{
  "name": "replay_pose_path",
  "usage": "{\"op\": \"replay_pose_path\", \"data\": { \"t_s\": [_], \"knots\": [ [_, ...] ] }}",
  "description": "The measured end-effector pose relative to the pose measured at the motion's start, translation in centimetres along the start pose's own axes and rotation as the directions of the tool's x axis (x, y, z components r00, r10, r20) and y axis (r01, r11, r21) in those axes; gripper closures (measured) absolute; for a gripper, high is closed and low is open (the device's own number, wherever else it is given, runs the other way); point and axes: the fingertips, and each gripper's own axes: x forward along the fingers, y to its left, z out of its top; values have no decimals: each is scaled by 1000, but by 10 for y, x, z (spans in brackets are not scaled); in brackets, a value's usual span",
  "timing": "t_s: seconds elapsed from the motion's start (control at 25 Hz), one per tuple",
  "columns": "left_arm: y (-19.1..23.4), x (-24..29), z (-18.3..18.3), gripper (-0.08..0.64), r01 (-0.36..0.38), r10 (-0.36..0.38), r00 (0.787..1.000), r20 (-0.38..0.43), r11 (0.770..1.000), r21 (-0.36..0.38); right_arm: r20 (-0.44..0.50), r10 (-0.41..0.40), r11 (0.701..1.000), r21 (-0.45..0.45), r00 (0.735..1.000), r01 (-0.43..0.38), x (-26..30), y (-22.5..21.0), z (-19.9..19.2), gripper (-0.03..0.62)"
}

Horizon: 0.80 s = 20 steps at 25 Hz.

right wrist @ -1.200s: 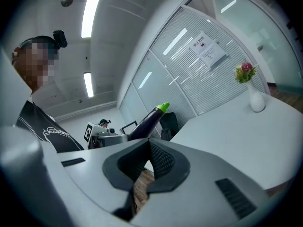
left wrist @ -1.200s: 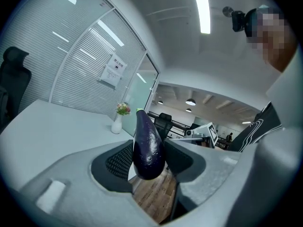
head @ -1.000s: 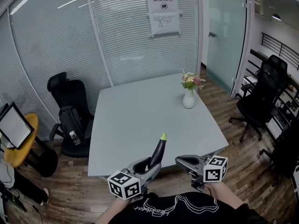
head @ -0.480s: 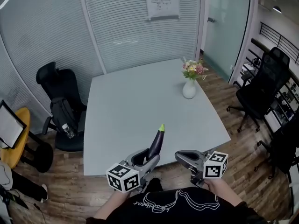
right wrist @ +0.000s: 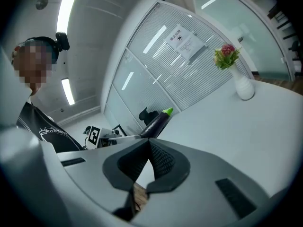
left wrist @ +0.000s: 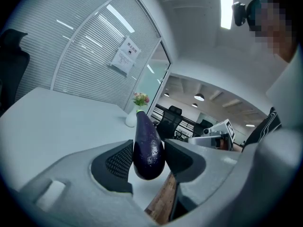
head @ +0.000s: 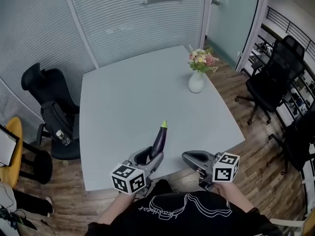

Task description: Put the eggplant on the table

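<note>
A dark purple eggplant (head: 158, 140) with a green stem stands tilted, tip up and away from me, over the near edge of the pale grey table (head: 123, 97). My left gripper (head: 150, 159) is shut on its lower end; in the left gripper view both pads press the eggplant (left wrist: 147, 145) from either side. My right gripper (head: 186, 156) hovers beside it at the table's near edge, jaws together with nothing between them. From the right gripper view (right wrist: 149, 145) the eggplant (right wrist: 156, 122) shows to the left, beyond the jaws.
A white vase of flowers (head: 196, 82) stands at the table's far right. A black office chair (head: 47, 97) sits left of the table, another black chair (head: 268, 90) to the right. Wooden floor lies below the near edge.
Both grippers have moved forward and a little down, from in front of the table to its near edge. The left one still carries the eggplant, which now reaches over the tabletop.
</note>
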Motion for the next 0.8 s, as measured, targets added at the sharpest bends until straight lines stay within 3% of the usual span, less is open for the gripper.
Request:
{"op": "replay_pose_path", "data": {
  "t_s": [0.4, 0.8],
  "knots": [
    [43, 45, -6, 349, -17, 22, 997, -74, 998, 58, 7, -95, 993, 64, 995, 95, -3, -51, 0, 583],
    [83, 83, -38, 349, -47, 49, 988, -149, 999, 17, 8, -142, 985, 98, 990, 141, -3, -76, -1, 583]
  ]
}}
